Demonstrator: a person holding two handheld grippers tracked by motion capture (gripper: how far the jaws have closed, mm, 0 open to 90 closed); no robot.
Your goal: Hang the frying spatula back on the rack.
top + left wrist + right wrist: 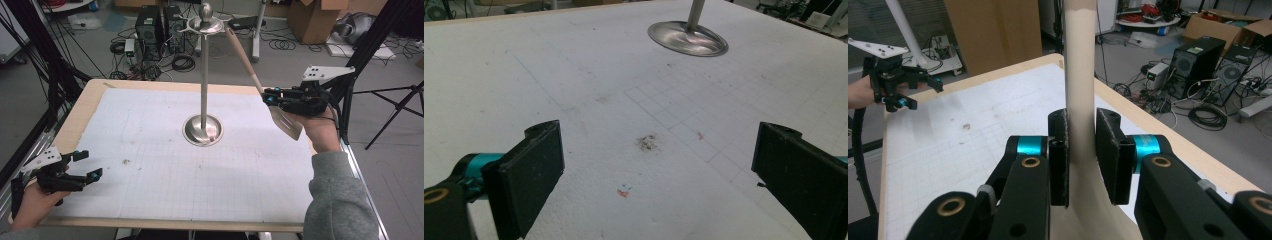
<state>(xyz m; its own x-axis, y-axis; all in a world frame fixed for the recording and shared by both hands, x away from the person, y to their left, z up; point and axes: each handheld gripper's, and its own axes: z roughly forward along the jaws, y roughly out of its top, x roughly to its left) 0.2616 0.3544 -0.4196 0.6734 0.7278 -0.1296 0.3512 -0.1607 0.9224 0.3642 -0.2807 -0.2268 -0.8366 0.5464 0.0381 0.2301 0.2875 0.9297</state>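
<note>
A person's right gripper (270,96) clamps the neck of a beige, long-handled spatula (243,54), its two black jaws pressed against either side where the handle widens into the blade. The handle rises up and away from the jaws toward the hooked crown of a tall polished-steel utensil stand (202,75), with its tip close beside one of the crown's arms; by the look of it, the utensil is being hung on the stand or lifted off it, which would explain the low grip that leaves the top end free. The pale blade (286,121) hangs below the gripper, over the hand. In the right gripper view the handle (1079,75) looks smooth, matte and straight. The left gripper (85,165) rests well apart from the stand, near the front left corner of the white gridded mat (165,165), its jaws wide apart and holding nothing, apparently waiting.
</note>
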